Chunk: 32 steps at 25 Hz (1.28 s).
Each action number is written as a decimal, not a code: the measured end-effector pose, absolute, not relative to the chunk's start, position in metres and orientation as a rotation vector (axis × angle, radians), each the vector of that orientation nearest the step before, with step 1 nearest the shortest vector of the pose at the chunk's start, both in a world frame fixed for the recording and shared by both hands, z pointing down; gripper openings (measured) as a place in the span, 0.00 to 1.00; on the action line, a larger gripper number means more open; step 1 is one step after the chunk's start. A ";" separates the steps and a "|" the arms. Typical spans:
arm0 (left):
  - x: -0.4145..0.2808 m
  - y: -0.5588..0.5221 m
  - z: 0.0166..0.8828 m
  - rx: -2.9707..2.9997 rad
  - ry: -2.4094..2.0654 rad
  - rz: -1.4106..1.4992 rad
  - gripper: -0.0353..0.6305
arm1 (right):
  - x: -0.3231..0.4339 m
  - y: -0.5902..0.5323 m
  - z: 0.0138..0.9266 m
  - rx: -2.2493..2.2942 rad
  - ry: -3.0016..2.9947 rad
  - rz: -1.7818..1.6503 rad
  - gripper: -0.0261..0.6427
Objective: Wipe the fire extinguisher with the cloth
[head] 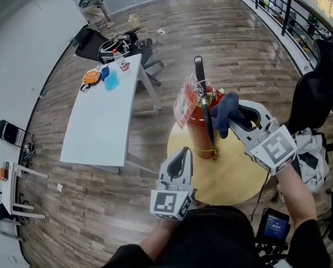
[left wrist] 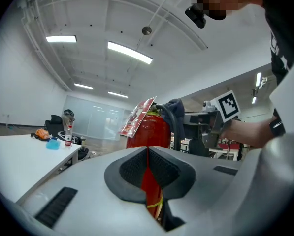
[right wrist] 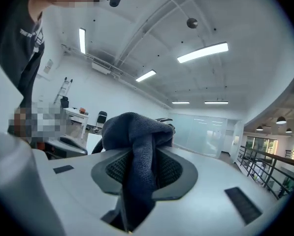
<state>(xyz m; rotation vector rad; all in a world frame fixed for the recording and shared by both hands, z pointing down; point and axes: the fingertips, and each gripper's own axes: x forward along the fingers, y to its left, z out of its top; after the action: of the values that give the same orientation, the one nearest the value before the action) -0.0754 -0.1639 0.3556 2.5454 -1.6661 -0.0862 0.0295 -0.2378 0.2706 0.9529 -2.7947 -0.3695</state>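
I have the right hand-held gripper clamped on the dark blue cloth. In the right gripper view, a thick fold of the cloth is pinched between the two pads, with a bunched lump of it standing above the jaws. From the head view, that lump sits high on the right side of the red fire extinguisher, up by its neck and just beside the black hose. It looks pressed against the top of the cylinder, though I cannot make out the exact contact.

The extinguisher stands upright near the far left edge of the round wooden table. A red and white tag sticks out from its upper left. The hose runs down the front of the cylinder to a yellow band near the base.

The left hand-held gripper hangs low in front of the extinguisher, tips pointing toward it but clear of it. In the left gripper view, its jaws are drawn almost together and hold nothing. Only a thin slit is left between them, and through it I see the red cylinder and the yellow band beyond.

Off to the left, well apart from the round table, stands a long white table. At its far end are a clear bottle and a few small blue and orange items.
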 end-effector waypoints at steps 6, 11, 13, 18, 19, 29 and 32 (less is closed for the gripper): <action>-0.090 -0.156 0.351 2.524 -1.716 -0.100 0.09 | 0.034 -0.293 0.245 1.085 -2.666 -0.457 0.21; -0.099 -0.153 0.350 2.504 -1.743 -0.098 0.09 | 0.017 -0.306 0.202 1.097 -2.596 -0.713 0.21; -0.099 -0.153 0.352 2.499 -1.741 -0.097 0.09 | -0.001 -0.310 0.190 1.034 -2.545 -0.819 0.21; -0.094 -0.154 0.354 2.505 -1.721 -0.099 0.09 | -0.017 -0.339 0.181 0.921 -2.374 -0.905 0.21; -0.093 -0.154 0.354 2.508 -1.716 -0.099 0.09 | -0.018 -0.345 0.180 0.917 -2.353 -0.909 0.21; -0.083 -0.166 0.348 2.524 -1.706 -0.080 0.09 | -0.022 -0.280 0.194 0.811 -2.247 -1.129 0.20; -0.078 -0.172 0.348 2.532 -1.707 -0.064 0.09 | -0.008 -0.255 0.213 0.785 -2.391 -0.962 0.20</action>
<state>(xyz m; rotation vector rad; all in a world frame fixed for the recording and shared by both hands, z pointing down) -0.0776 -0.1721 0.3482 2.5321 -1.7070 -0.0635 -0.0083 -0.2554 0.2131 0.7849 -2.3912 -0.9619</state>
